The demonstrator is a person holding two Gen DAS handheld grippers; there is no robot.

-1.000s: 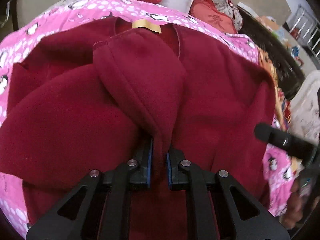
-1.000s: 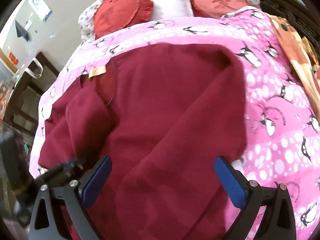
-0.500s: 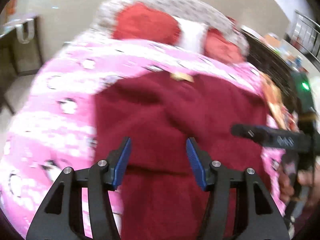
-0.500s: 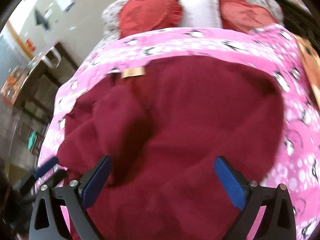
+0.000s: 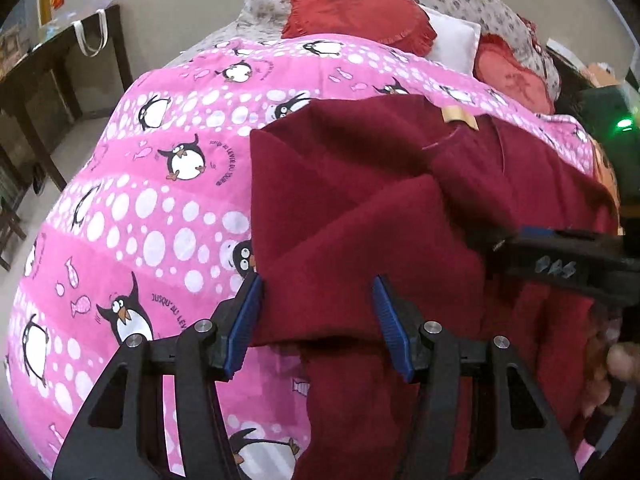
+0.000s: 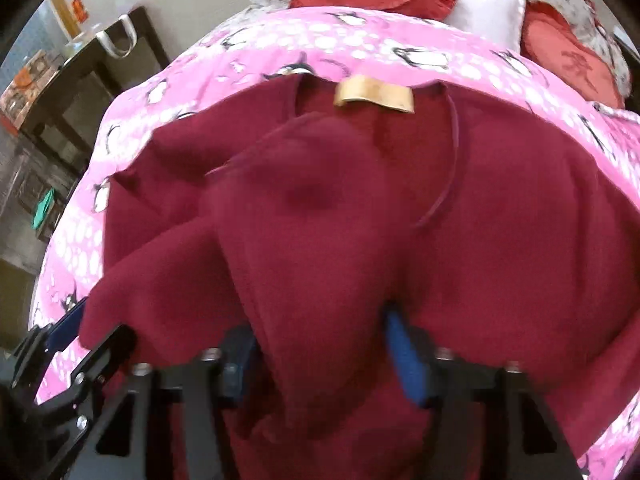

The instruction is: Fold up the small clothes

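Observation:
A dark red fleece garment (image 5: 400, 216) with a tan neck label (image 5: 460, 118) lies on a pink penguin-print bedspread (image 5: 160, 208); its left sleeve is folded in across the body. My left gripper (image 5: 318, 322) is open and empty, its blue pads either side of the garment's lower left edge. My right gripper (image 6: 320, 354) is half open, its jaws around the folded sleeve (image 6: 312, 240), which lies between the pads. The garment (image 6: 500, 220) and the label (image 6: 374, 94) show in the right wrist view. The right gripper's finger also shows in the left wrist view (image 5: 560, 252).
Two red heart cushions (image 5: 360, 8) and a white pillow (image 5: 452, 40) lie at the head of the bed. A dark wooden table (image 5: 44, 80) with a white bag stands left of the bed. My left gripper shows at the lower left of the right wrist view (image 6: 60, 344).
My left gripper let go of the sleeve, opened and pulled back to the garment's left edge. My right gripper moved left over the folded sleeve and its jaws narrowed around it.

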